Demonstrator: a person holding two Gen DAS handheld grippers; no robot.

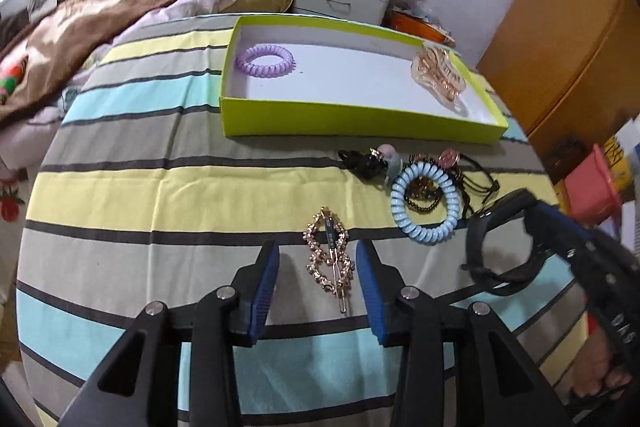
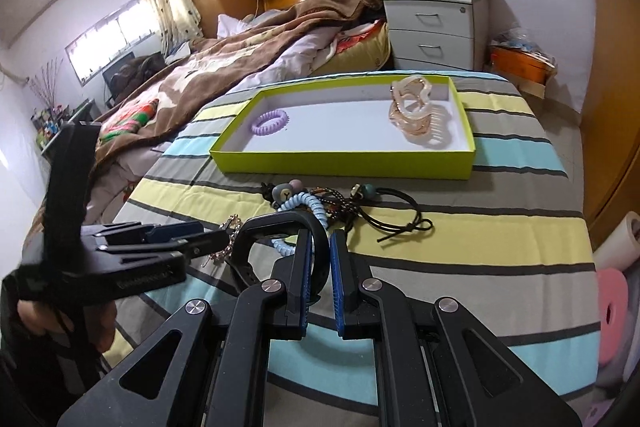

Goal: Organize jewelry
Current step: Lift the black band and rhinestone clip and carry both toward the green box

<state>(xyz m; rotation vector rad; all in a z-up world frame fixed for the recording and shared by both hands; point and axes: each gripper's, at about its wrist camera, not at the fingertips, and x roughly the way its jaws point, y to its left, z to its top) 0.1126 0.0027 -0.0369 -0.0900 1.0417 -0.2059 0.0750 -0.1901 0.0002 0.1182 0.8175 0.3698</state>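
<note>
A rose-gold rhinestone hair clip (image 1: 330,259) lies on the striped cloth between the blue pads of my open left gripper (image 1: 317,255). My right gripper (image 2: 320,247) is shut on a black watch band (image 2: 276,227), held just above the cloth; the band also shows in the left wrist view (image 1: 496,247). A lime-green tray (image 1: 360,119) holds a purple spiral hair tie (image 1: 264,61) and a pink-beige claw clip (image 1: 438,75). A light-blue spiral hair tie (image 1: 424,203) lies on a pile of black cords and bead ties (image 1: 452,171) in front of the tray.
The striped cloth (image 1: 160,187) covers a table beside a bed with a brown blanket (image 2: 224,67). A grey two-drawer nightstand (image 2: 432,31) stands behind the tray. A wooden wardrobe (image 1: 568,39) is to the right. A pink bucket (image 1: 592,187) sits at the right edge.
</note>
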